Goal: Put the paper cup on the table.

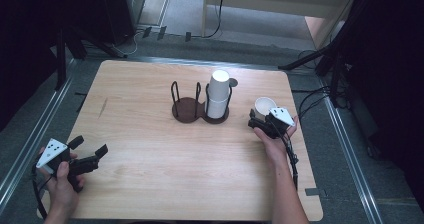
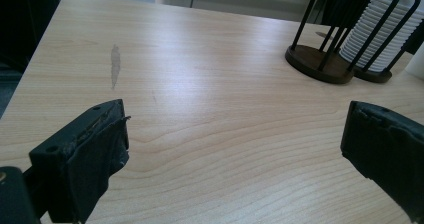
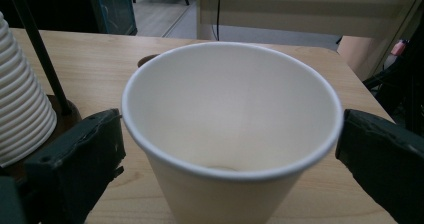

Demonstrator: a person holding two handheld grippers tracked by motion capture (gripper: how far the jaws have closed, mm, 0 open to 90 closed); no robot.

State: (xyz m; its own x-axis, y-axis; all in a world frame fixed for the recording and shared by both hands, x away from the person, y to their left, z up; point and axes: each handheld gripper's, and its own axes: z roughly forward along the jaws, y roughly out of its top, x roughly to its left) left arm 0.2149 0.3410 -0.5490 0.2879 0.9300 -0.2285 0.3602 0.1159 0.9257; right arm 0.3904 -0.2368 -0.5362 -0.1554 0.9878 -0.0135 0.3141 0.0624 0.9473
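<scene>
A white paper cup [image 3: 232, 134] is standing upright on the wooden surface [image 1: 150, 134], sitting between the spread jaws of the right claw [image 3: 232, 149], which are flanking its rim without pressing it. A stack of cups [image 1: 218, 94] is resting in a black wire rack [image 1: 187, 104] just to the cup's left. The left claw [image 1: 92, 149] is hovering spread and empty over the surface's near left corner
</scene>
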